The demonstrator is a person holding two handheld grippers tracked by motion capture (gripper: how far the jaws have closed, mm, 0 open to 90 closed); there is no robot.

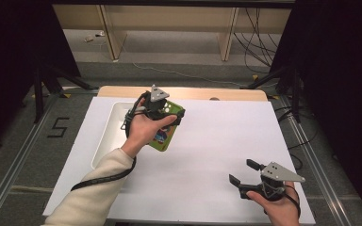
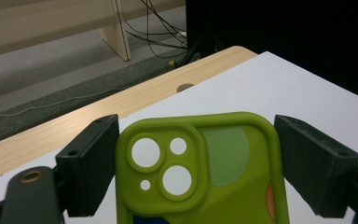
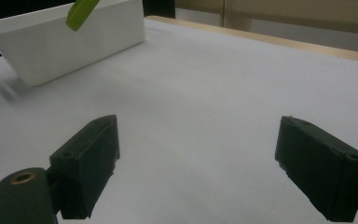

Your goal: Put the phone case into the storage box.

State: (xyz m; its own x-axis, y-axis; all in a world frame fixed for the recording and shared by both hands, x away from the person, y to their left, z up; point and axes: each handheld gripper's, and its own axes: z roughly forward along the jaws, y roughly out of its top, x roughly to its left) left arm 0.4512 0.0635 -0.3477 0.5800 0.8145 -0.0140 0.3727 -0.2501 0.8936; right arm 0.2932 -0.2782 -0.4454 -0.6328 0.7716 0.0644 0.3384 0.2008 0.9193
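Above the white tray's (image 1: 104, 141) right rim, held aloft: green phone case (image 1: 168, 129), long axis running out along the clamped left tool (image 1: 173, 112), nearer than the idle, wide-apart right tool (image 1: 242, 172).

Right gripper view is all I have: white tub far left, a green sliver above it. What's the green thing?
Observer: A green phone case, camera cutouts facing the left gripper's camera.
Operator: Held or loose?
Observer: Held. The left gripper has its fingers shut on the case's two long edges.
Operator: Is it in the tub?
Observer: No. The high view shows it lifted beside the white tub, over the tub's right rim and the white mat.
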